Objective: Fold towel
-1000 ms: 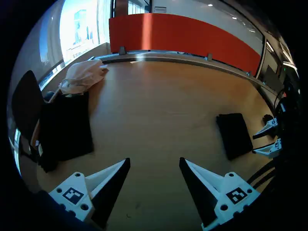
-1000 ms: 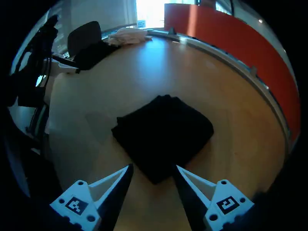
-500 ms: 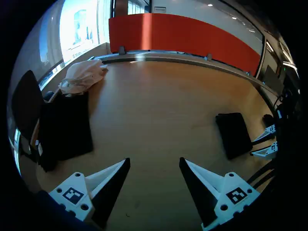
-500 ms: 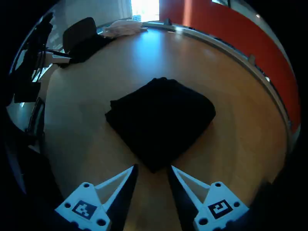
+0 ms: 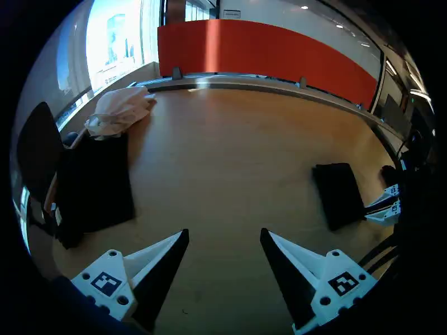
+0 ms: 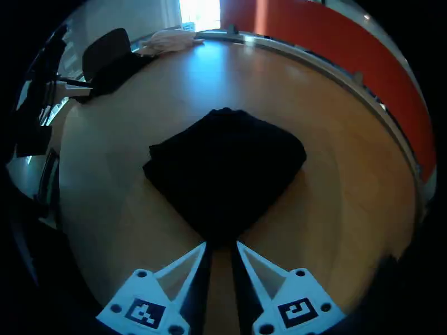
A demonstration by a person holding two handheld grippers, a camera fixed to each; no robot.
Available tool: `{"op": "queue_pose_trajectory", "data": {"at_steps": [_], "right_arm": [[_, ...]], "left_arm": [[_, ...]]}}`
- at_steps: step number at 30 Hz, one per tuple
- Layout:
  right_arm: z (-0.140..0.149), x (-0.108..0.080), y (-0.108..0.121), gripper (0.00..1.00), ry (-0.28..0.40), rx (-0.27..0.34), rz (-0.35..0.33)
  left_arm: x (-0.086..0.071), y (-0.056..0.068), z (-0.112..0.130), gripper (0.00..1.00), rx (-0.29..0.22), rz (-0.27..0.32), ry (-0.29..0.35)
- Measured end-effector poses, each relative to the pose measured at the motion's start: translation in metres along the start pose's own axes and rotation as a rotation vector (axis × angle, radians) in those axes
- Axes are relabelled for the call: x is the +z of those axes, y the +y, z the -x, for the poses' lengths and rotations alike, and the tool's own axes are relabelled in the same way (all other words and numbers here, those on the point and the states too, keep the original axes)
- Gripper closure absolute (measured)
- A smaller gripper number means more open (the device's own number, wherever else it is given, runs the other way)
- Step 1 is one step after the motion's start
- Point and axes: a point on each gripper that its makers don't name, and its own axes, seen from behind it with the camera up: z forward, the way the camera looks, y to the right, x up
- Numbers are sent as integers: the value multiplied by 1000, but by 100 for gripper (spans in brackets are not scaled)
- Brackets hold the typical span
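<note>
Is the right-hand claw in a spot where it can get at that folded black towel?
Probably yes. The towel lies flat on the table, its near corner right at the tips of the right gripper, with nothing between them. The fingers stand close together; whether they already pinch the corner I cannot tell.

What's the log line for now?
left gripper: open, over table | right gripper: narrow, at towel corner, grip unclear | towel: folded
</note>
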Motion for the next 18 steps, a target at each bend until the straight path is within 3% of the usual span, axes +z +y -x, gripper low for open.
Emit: {"op": "queue_pose_trajectory", "data": {"at_steps": [3, 12, 18], "right_arm": [[-1, -1, 1, 95, 1, 6, -1], [-12, -8, 2, 95, 36, -7, 3], [-46, -30, 7, 95, 106, -40, 24]], "left_arm": [[0, 0, 1, 5, 2, -1, -1], [-1, -1, 0, 6, 3, 1, 2], [-1, -1, -3, 6, 3, 2, 10]]}}
